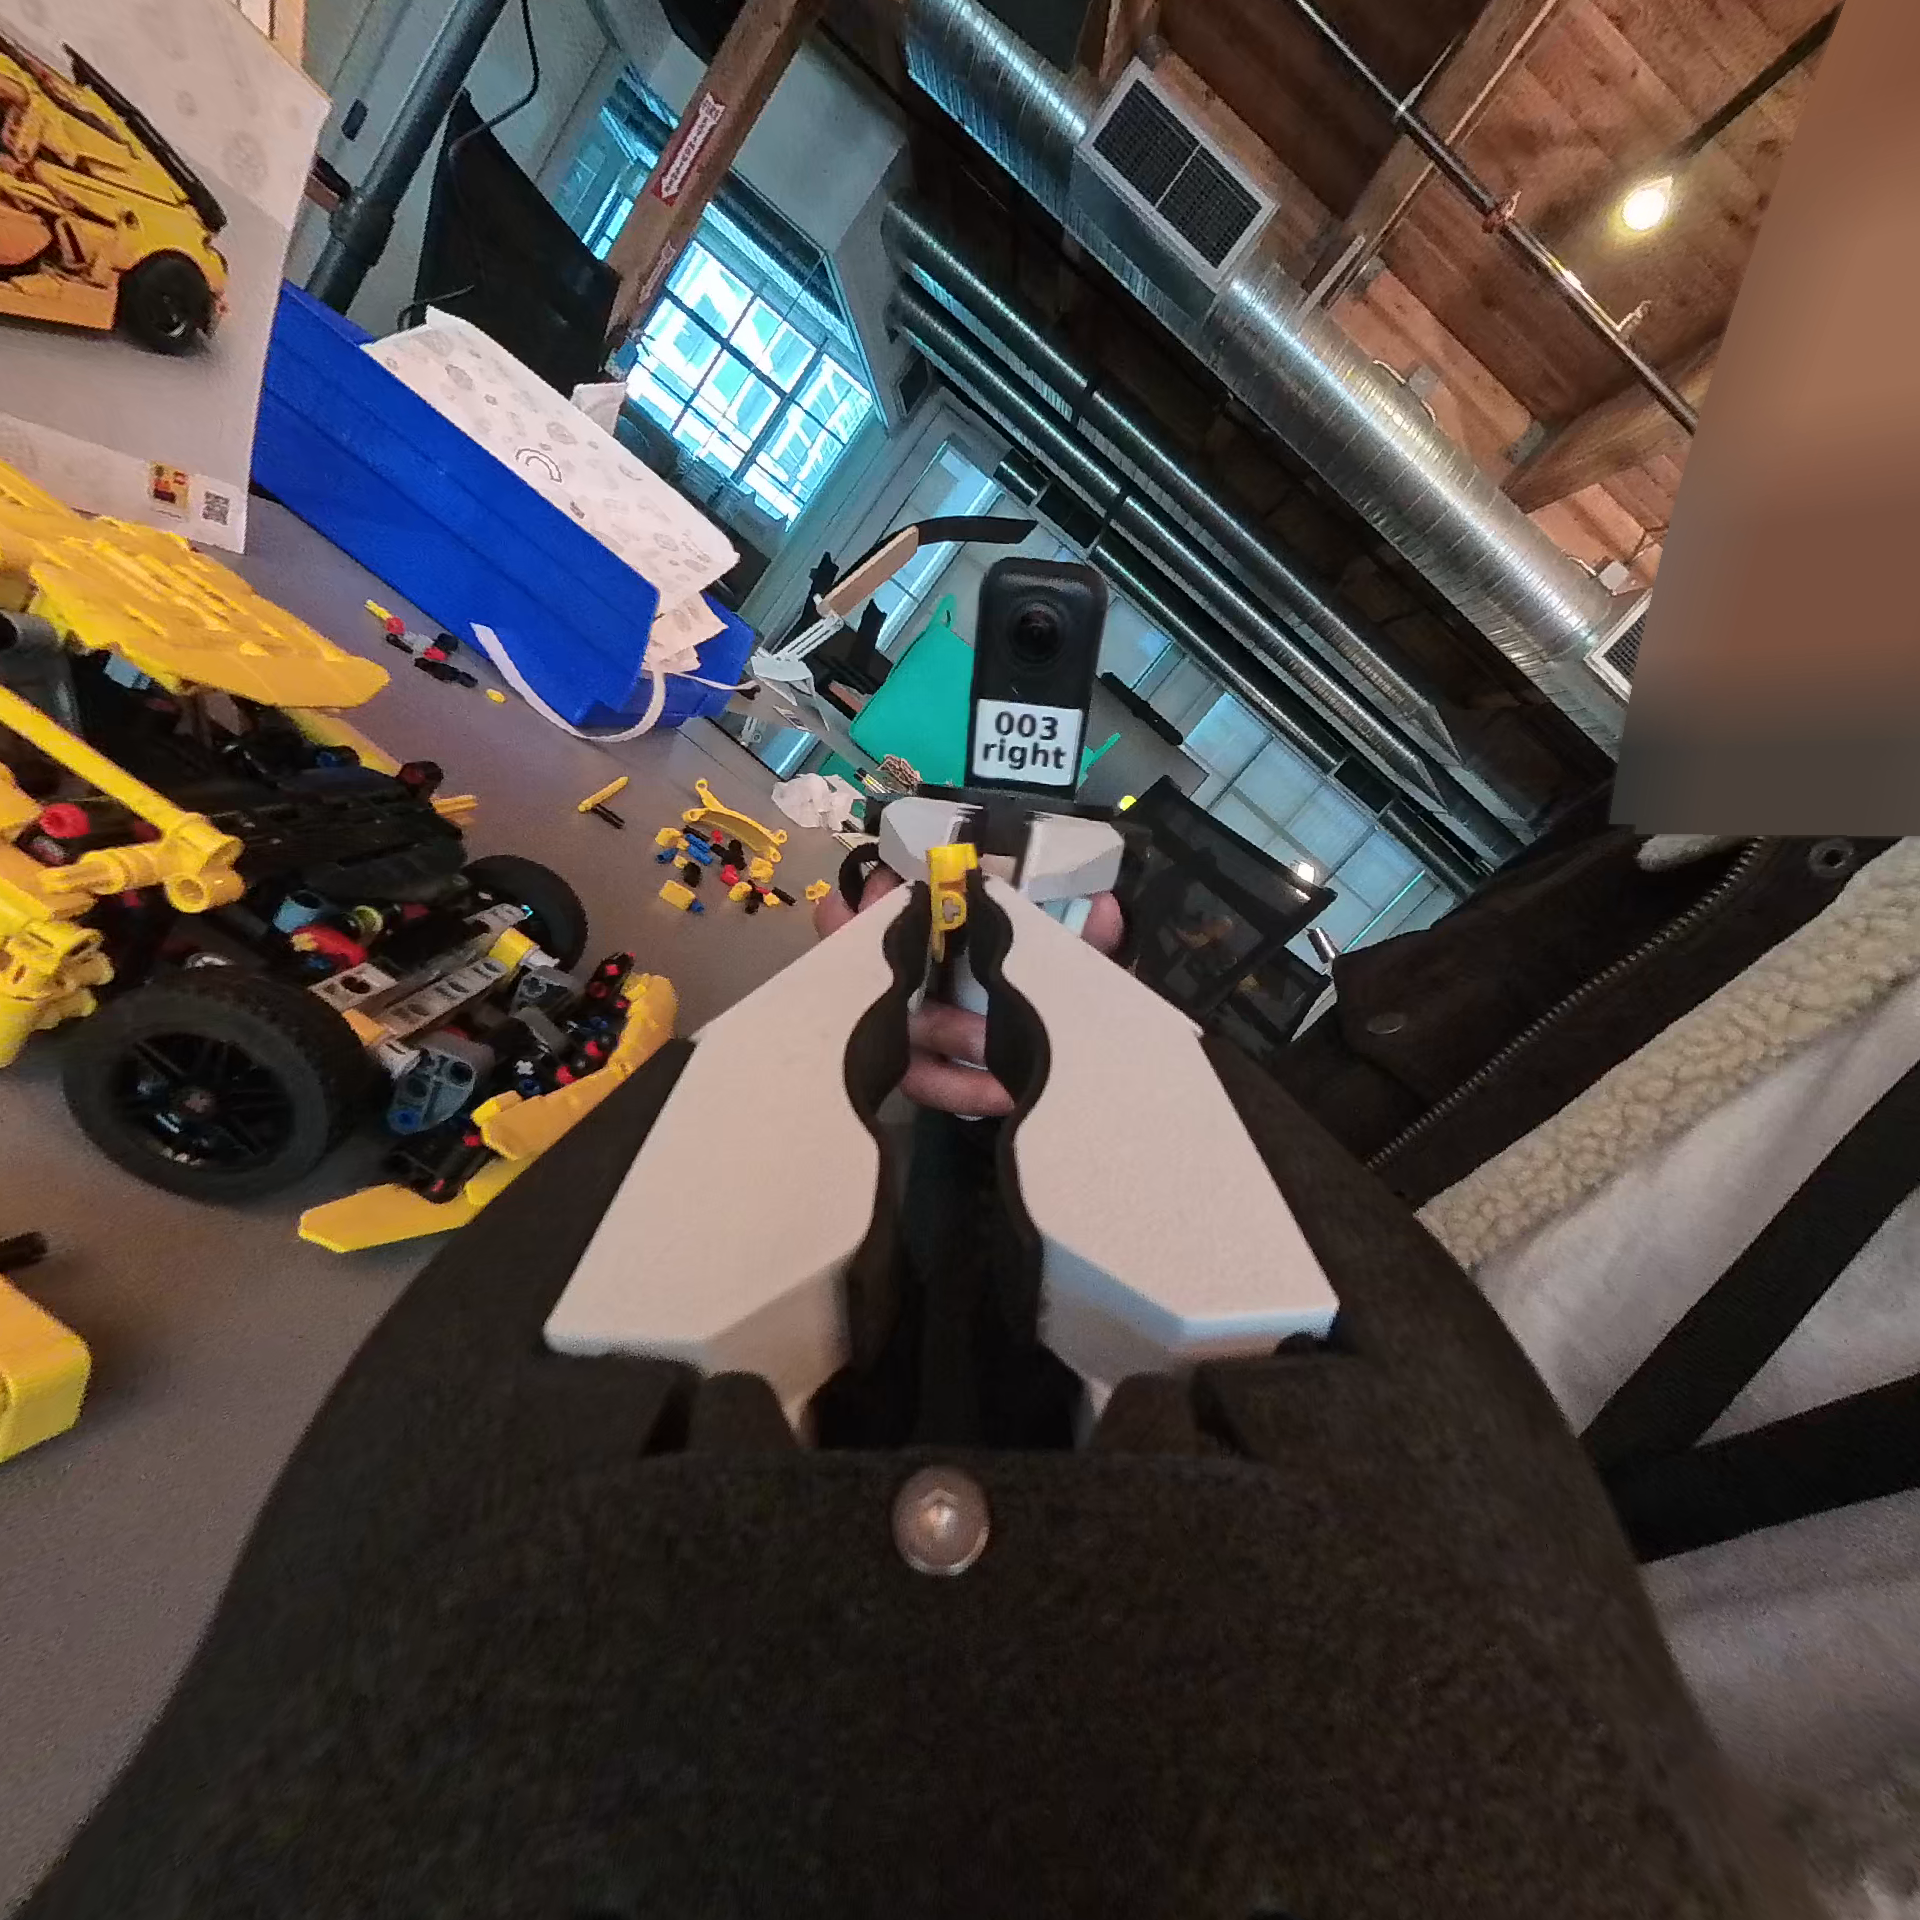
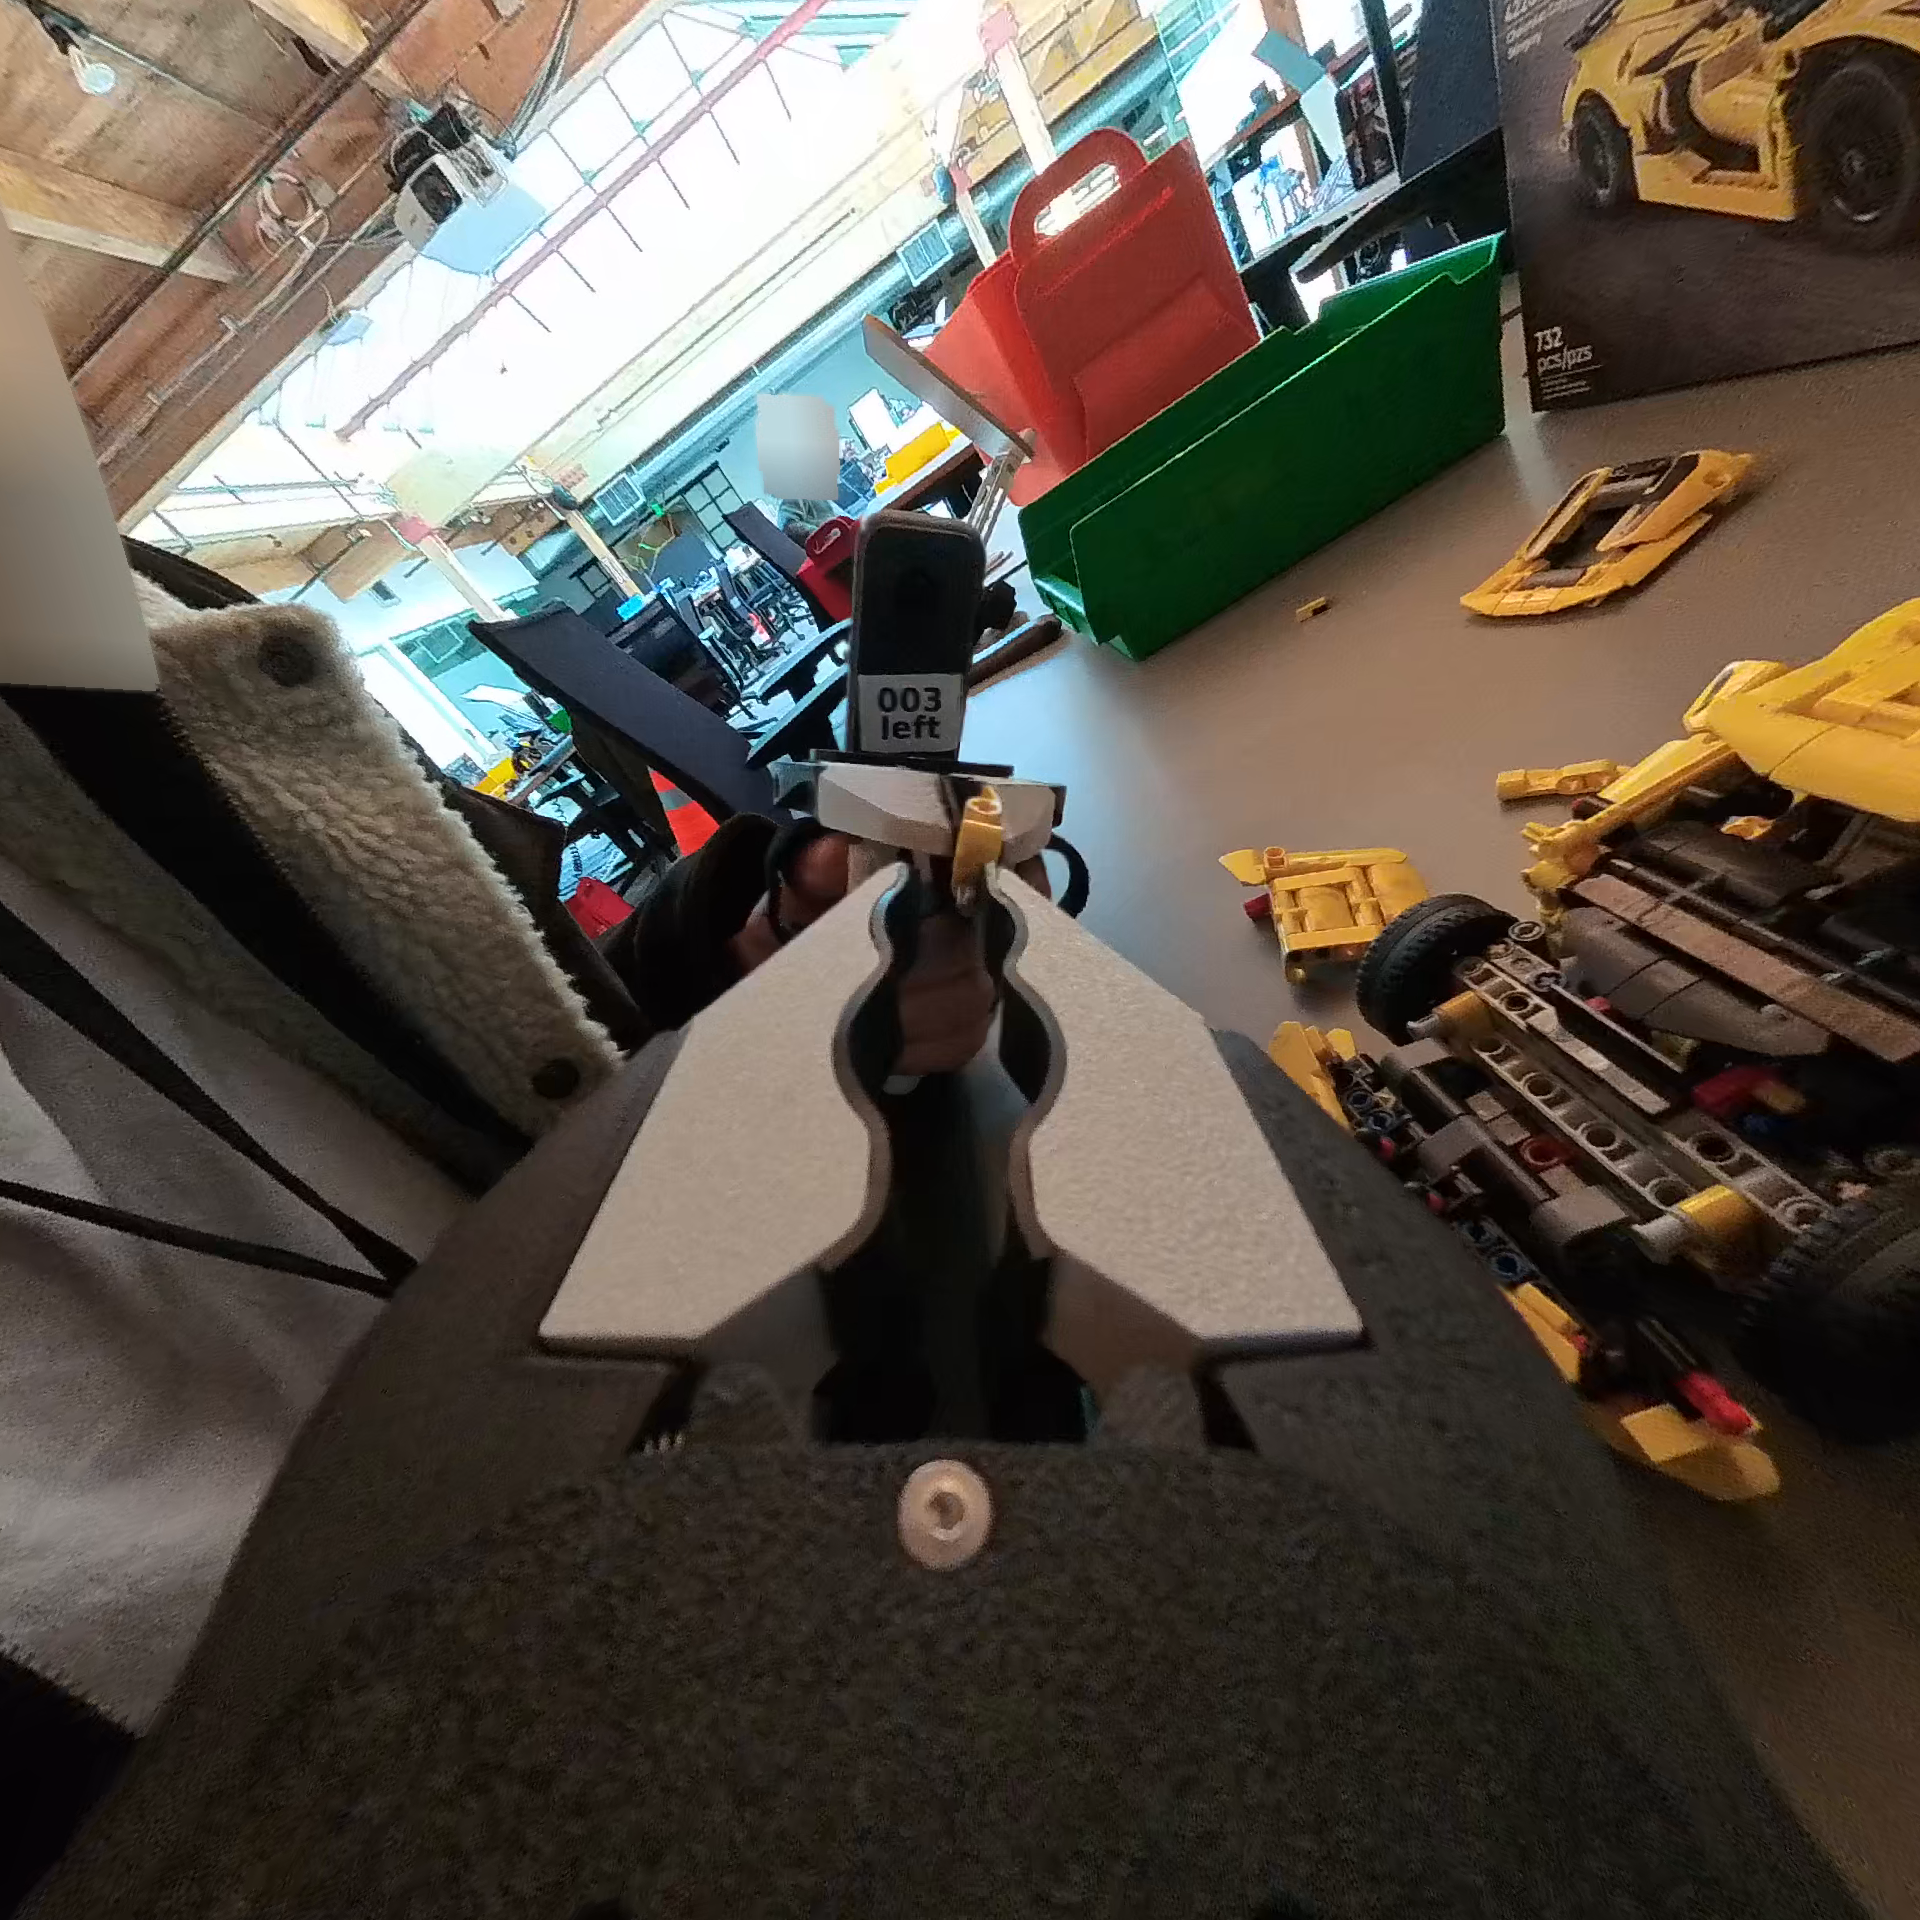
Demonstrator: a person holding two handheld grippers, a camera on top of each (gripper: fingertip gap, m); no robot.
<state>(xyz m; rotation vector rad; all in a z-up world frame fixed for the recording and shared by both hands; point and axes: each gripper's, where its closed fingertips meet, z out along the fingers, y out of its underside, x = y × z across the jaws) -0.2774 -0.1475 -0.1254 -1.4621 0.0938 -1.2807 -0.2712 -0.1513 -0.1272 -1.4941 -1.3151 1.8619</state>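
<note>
The left gripper and right gripper meet tip to tip, both seemingly pinching 1 upright yellow brick piece.

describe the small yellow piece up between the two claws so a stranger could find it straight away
Start at the yellow and black brick-built car on the grey table. Above the table the two claws meet tip to tip, left claw facing right claw. Pinched between them is the small yellow piece, the only brick held in the air.
</note>
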